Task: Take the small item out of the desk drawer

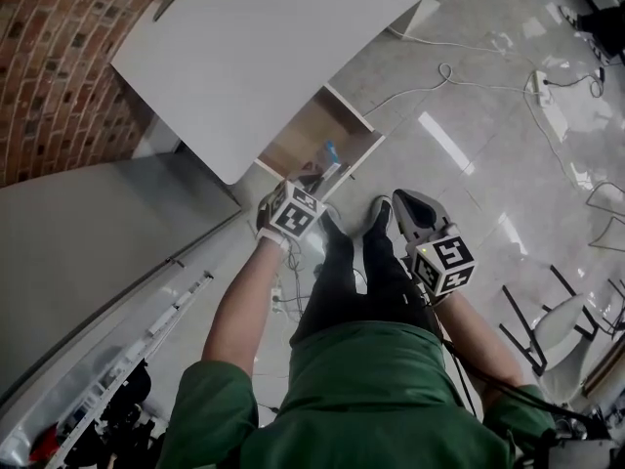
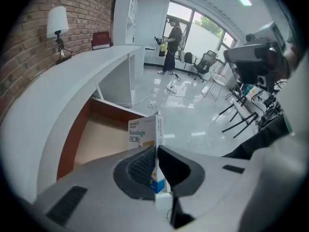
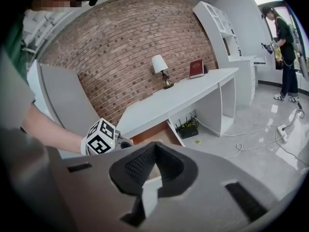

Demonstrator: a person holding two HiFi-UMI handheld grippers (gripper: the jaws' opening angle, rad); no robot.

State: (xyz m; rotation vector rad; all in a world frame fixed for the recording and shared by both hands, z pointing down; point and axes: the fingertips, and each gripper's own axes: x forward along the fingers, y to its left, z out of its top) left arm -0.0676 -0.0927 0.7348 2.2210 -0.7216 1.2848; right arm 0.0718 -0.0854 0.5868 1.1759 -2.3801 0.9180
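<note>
- One small item, the bandage box [image 2: 143, 132], is pinched by its thin edge in the left hand-held gripper [image 2: 157, 151], jaws nearly shut on it.
- Box hangs over the open drawer [image 2: 96, 139] under the white table [image 2: 72, 81] and looks clear of it, so the grab-and-lift part seems pretty much done.
- Right hand-held gripper [image 3: 153, 148] is closed with nothing in it, off to the side.
- What's left, probably: set the box down somewhere.

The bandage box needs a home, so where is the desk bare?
The white desk top is bare along the stretch above the open drawer; the drawer floor looks bare too. Crowded only at the far end, where the lamp and red book stand.
</note>
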